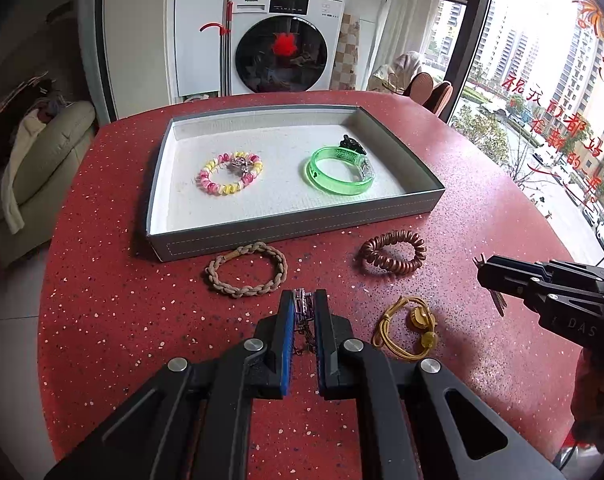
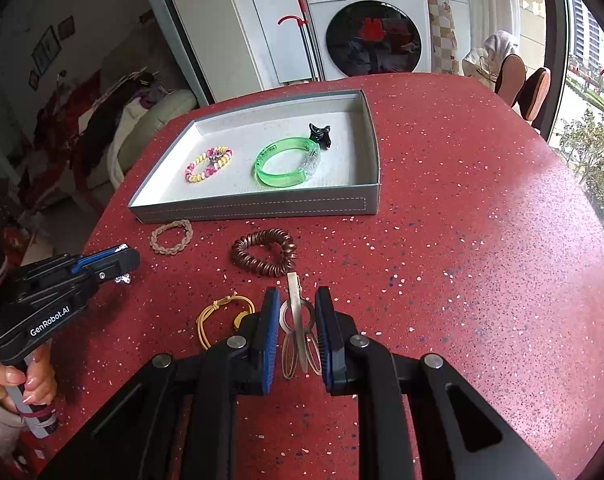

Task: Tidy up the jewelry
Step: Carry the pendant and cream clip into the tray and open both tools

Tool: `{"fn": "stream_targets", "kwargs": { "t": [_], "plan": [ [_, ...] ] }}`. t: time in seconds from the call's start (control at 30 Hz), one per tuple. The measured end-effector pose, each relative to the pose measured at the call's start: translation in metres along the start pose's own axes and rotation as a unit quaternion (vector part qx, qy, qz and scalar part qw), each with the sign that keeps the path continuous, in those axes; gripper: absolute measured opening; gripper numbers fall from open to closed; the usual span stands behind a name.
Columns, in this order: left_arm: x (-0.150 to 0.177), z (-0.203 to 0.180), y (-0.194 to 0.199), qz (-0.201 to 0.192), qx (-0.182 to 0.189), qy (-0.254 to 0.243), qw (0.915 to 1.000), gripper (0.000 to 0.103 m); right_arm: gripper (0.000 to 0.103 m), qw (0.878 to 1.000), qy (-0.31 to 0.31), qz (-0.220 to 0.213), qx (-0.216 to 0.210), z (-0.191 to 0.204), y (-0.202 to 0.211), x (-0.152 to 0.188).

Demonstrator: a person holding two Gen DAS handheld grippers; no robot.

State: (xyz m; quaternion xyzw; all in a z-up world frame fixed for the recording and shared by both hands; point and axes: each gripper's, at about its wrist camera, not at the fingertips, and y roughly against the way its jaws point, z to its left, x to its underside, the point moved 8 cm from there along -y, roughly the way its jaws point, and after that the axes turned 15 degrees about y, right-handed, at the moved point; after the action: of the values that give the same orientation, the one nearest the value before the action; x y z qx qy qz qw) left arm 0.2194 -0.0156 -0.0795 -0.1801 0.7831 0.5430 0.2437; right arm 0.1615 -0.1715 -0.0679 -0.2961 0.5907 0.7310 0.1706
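Left gripper (image 1: 304, 300) is clamped tight on a small silver jewelled piece (image 1: 302, 303) with a bit of chain dangling, held above the red table (image 1: 102, 320), with the braided bracelet (image 1: 246, 269) just ahead near the grey tray (image 1: 294, 226) front wall and a yellow cord bracelet (image 1: 406, 330) off to its right. From the other side, the right gripper (image 2: 298, 300) is pinched on a silver hair clip (image 2: 298, 320), copper coil bracelet (image 2: 264, 253) just ahead, and loads of bare table out to the rounded right edge. Tray already holds the pink-yellow bead bracelet (image 2: 208, 164), green bangle (image 2: 288, 162) and black claw clip (image 2: 320, 134), its left half mostly free.

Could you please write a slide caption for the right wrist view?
Right gripper shut on a metal hair clip above the red table, grey tray ahead.
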Motion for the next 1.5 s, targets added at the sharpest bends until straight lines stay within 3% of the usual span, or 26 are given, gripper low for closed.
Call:
{"fn": "stream_targets", "kwargs": {
  "t": [0.2, 0.47, 0.83, 0.97, 1.23, 1.5],
  "plan": [
    [-0.035, -0.008, 0.015, -0.019, 0.007, 0.004, 0.9998, 0.028, 0.020, 1.000, -0.001, -0.024, -0.007, -0.012, 0.006, -0.038],
    [-0.104, -0.013, 0.024, -0.067, -0.017, -0.003, 0.9976, 0.028, 0.020, 0.999, 0.006, -0.049, -0.011, -0.028, 0.002, -0.097],
    [-0.183, 0.004, -0.010, -0.085, -0.053, 0.024, 0.9947, 0.028, 0.020, 0.999, -0.005, -0.049, -0.019, -0.045, -0.037, -0.152],
    [-0.172, 0.017, -0.037, -0.060, -0.065, 0.030, 0.9956, 0.028, 0.020, 1.000, -0.012, -0.018, -0.013, -0.051, -0.066, -0.142],
    [-0.111, 0.034, -0.079, 0.009, -0.075, 0.017, 0.9970, 0.028, 0.020, 0.999, -0.009, 0.045, 0.006, -0.056, -0.112, -0.101],
    [-0.086, 0.042, -0.104, 0.050, -0.088, 0.008, 0.9948, 0.028, 0.020, 0.998, -0.003, 0.052, 0.018, -0.052, -0.124, -0.096]
  ]
}}
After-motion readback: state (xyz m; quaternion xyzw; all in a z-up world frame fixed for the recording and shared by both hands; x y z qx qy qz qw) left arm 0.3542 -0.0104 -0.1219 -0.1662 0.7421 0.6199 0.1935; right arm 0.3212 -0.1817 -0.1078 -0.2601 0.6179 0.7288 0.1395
